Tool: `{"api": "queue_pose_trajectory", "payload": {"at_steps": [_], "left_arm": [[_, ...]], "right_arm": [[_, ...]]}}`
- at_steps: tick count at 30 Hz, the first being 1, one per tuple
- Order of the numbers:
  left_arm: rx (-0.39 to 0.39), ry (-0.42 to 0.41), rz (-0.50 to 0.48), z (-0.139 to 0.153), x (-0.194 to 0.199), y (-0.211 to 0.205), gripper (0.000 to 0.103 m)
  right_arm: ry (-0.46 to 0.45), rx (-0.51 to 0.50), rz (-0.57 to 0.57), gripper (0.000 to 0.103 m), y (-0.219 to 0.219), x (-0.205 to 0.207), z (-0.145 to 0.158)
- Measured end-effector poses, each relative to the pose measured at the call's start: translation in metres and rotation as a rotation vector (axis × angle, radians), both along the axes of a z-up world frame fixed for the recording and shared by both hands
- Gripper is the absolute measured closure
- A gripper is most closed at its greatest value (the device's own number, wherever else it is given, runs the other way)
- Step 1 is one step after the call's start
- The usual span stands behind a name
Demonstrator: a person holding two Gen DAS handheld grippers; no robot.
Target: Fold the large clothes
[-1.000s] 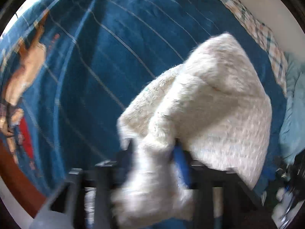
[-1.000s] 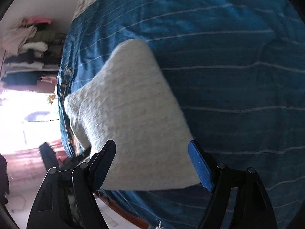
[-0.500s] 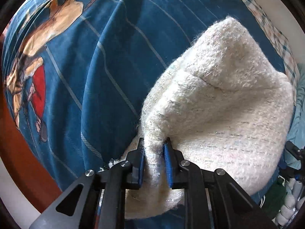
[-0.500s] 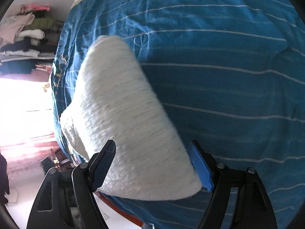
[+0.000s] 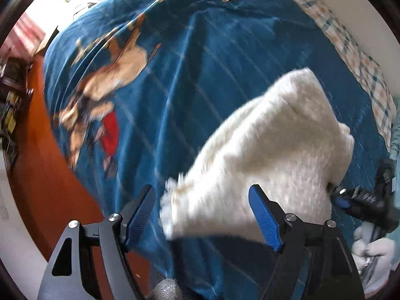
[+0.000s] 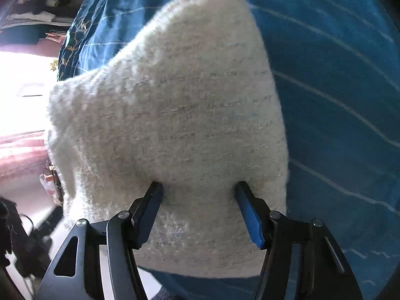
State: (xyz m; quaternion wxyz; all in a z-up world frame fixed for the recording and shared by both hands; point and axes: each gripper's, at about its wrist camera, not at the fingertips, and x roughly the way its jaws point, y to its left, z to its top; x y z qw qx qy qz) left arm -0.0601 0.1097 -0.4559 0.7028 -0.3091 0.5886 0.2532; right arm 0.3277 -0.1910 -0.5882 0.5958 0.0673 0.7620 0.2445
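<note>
Your left gripper (image 5: 202,212) is spread wide, gripping nothing. One white sweater (image 5: 270,155) lies on the blue bedspread (image 5: 200,62), running from lower centre toward the frame's upper right. Your right gripper (image 6: 198,211) is nearer: half-spread, its two blue pads (image 6: 247,215) pressing into the sweater's near edge, not pinching.

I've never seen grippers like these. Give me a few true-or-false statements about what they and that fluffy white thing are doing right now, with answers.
1. The left gripper is clamped shut on the fluffy cream knitted garment. False: its jaws are spread wide.
2. The garment lies on a blue striped bedspread. True.
3. The bedspread is plain, with no picture. False: a cartoon figure is printed on it.
4. The right gripper has its jaws apart, with the garment between them. True.
</note>
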Motion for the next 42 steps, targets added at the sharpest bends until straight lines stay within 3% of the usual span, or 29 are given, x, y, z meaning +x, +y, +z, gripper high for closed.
{"api": "queue_pose_trajectory", "payload": {"at_steps": [3, 4, 5, 7, 9, 12, 15, 17, 19, 21, 24, 26, 31, 32, 36, 37, 39, 42], "left_arm": [[-0.065, -0.003, 0.059, -0.002, -0.009, -0.023, 0.028], [-0.085, -0.001, 0.07, -0.004, -0.013, -0.029, 0.028], [-0.103, 0.004, 0.08, -0.004, -0.009, -0.04, 0.028], [-0.15, 0.017, 0.107, -0.014, -0.008, -0.05, 0.028], [-0.183, 0.003, 0.139, -0.027, -0.008, -0.055, 0.028], [-0.28, -0.043, 0.204, -0.043, -0.006, -0.055, 0.028], [-0.407, -0.148, 0.342, -0.065, -0.008, -0.047, 0.028], [-0.433, -0.208, 0.411, -0.077, -0.008, -0.041, 0.028], [-0.424, -0.252, 0.457, -0.084, -0.008, -0.036, 0.028], [-0.418, -0.286, 0.499, -0.09, -0.008, -0.032, 0.028], [-0.419, -0.302, 0.527, -0.091, -0.008, -0.028, 0.028], [-0.414, -0.302, 0.516, -0.09, -0.009, -0.03, 0.028], [-0.416, -0.312, 0.505, -0.093, -0.003, -0.027, 0.028], [-0.412, -0.311, 0.504, -0.094, -0.003, -0.026, 0.028], [-0.38, -0.321, 0.517, -0.09, -0.002, -0.022, 0.029], [-0.363, -0.332, 0.518, -0.086, -0.001, -0.02, 0.031], [-0.328, -0.348, 0.499, -0.076, 0.005, -0.018, 0.064], [-0.295, -0.362, 0.448, -0.06, 0.017, -0.014, 0.074]], "right_arm": [[0.003, 0.156, 0.028, 0.04, 0.001, -0.015, 0.036], [0.016, 0.167, 0.058, 0.04, 0.005, -0.023, 0.038], [0.036, 0.145, 0.101, 0.042, 0.012, -0.034, 0.032], [0.03, 0.021, 0.174, 0.06, 0.026, -0.052, 0.005], [0.025, -0.023, 0.204, 0.06, 0.037, -0.06, -0.021], [0.034, -0.043, 0.199, 0.055, 0.046, -0.052, -0.008], [0.038, 0.097, 0.11, 0.048, 0.022, -0.037, 0.018], [0.018, 0.159, 0.008, 0.04, -0.01, -0.023, 0.026], [-0.029, 0.161, -0.058, 0.028, -0.042, -0.005, 0.02], [-0.005, 0.166, -0.098, 0.027, -0.064, 0.007, -0.003], [0.178, 0.351, -0.154, 0.027, -0.083, 0.018, -0.061], [0.284, 0.497, -0.186, 0.026, -0.079, 0.019, -0.091], [0.272, 0.622, -0.128, 0.019, -0.043, 0.02, -0.097], [0.254, 0.623, -0.118, 0.02, -0.035, 0.022, -0.094], [0.262, 0.692, -0.189, 0.046, -0.032, 0.016, -0.085], [0.264, 0.703, -0.203, 0.05, -0.032, 0.014, -0.081], [0.266, 0.716, -0.216, 0.053, -0.03, 0.011, -0.074], [0.267, 0.748, -0.239, 0.055, -0.029, 0.012, -0.059]]}}
